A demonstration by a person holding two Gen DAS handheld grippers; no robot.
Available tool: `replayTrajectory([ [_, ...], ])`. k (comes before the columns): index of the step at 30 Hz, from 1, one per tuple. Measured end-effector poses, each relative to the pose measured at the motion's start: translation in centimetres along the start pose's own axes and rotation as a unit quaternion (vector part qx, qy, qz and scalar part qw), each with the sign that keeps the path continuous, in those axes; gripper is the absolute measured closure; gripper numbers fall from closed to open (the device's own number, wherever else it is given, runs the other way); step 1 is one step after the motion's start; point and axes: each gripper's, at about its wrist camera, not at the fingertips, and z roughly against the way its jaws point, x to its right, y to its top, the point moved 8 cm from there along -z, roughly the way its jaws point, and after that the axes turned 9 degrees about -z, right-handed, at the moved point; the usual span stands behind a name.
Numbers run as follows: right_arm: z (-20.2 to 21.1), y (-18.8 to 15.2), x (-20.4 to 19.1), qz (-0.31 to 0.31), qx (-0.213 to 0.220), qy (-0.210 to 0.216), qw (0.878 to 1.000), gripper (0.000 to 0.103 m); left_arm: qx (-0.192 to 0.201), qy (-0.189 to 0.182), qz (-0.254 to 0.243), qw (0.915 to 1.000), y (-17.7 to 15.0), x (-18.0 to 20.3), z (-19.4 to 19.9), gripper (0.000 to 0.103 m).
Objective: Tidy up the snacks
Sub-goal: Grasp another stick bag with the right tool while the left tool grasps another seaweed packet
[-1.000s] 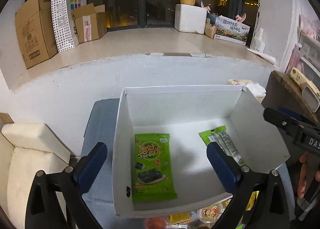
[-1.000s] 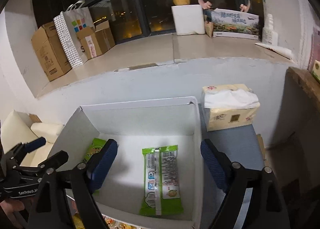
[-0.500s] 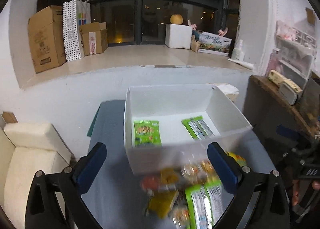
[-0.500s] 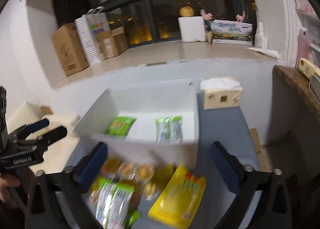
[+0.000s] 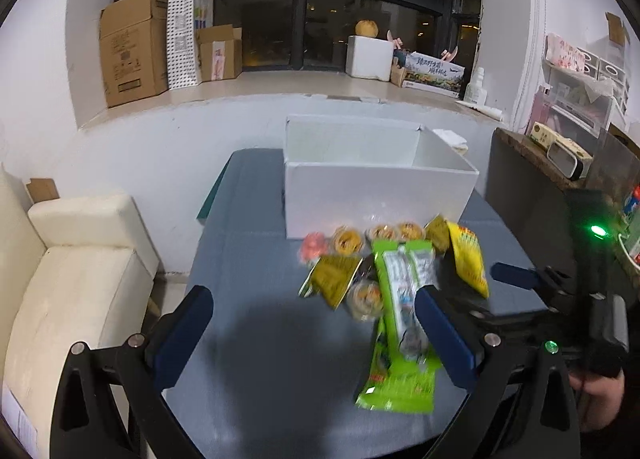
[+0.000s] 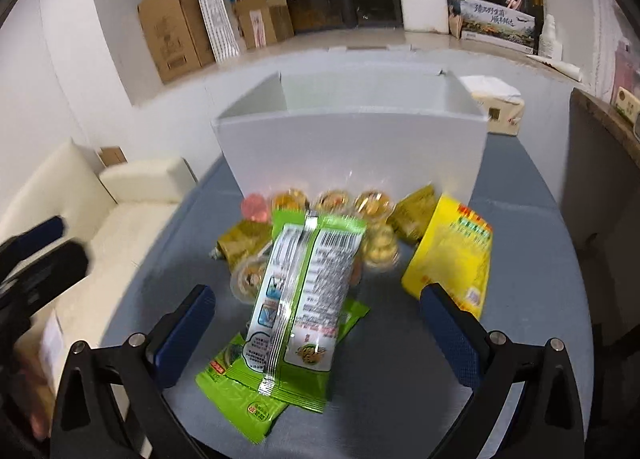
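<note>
White box (image 6: 352, 151) on grey-blue tabletop (image 6: 532, 259). Bright green packet (image 6: 304, 299) with white back panel, black barcode and silver seam, over second green packet (image 6: 236, 383) with red-and-yellow badge. Yellow bag (image 6: 452, 255) with red-orange print at top. Olive-gold pouches (image 6: 412, 213). Clear cups (image 6: 372, 203) with orange-yellow filling; one pink cup (image 6: 255, 207). Blue pads on black gripper (image 6: 316, 335) frame. Cream sofa (image 5: 72, 271). Brown cartons (image 5: 132, 47); white bag (image 5: 184, 39) with black dots and coloured squares. Beige tissue pack (image 6: 500, 119), white tissue on top.
</note>
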Motion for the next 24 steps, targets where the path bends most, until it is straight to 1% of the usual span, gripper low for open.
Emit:
replayTrajectory([
  [4,-2.6,-0.8,-0.3,-0.005,-0.024,-0.016,1.000,0.000,-0.007,0.004,0.008,0.9999,-1.9,-0.5,0.6,0.000],
  [10,-5.6,-1.7,-0.3,-0.007,-0.055,-0.037,0.998,0.000,-0.020,0.000,0.018,0.9996,-3.2,-0.7,0.2,0.000],
  [12,-6.0,-1.9,-0.2,-0.014,-0.061,-0.032,0.998,0.000,-0.023,0.002,0.017,0.9996,-3.5,-0.7,0.1,0.000],
  [13,-6.0,-1.9,-0.1,-0.016,-0.058,-0.028,0.998,0.007,-0.024,-0.001,0.017,0.9996,-3.6,-0.5,0.0,0.000],
  [14,-6.1,-2.0,-0.1,-0.014,-0.060,-0.031,0.998,0.024,-0.024,-0.004,0.017,0.9996,-3.6,-0.4,0.0,0.000],
  [15,-6.0,-2.0,0.0,-0.009,-0.058,-0.033,0.998,0.033,-0.025,-0.004,0.017,0.9995,-3.8,-0.3,-0.2,0.000],
  [17,-5.5,-1.8,0.1,-0.001,-0.051,-0.041,0.998,0.033,-0.029,-0.005,0.016,0.9994,-3.9,-0.1,-0.5,0.000],
  [20,-4.4,-1.5,0.2,-0.007,-0.039,-0.027,0.999,0.033,-0.032,-0.013,0.013,0.9993,-4.2,0.4,-0.9,0.000],
  [22,-3.4,-1.1,0.6,-0.014,-0.033,-0.019,0.999,0.033,-0.035,-0.023,0.008,0.9991,-4.3,1.1,-1.4,0.000],
  [24,-2.0,-0.5,1.3,-0.029,-0.018,-0.010,0.999,0.033,-0.043,-0.035,-0.002,0.9984,-4.5,2.3,-2.1,0.000],
])
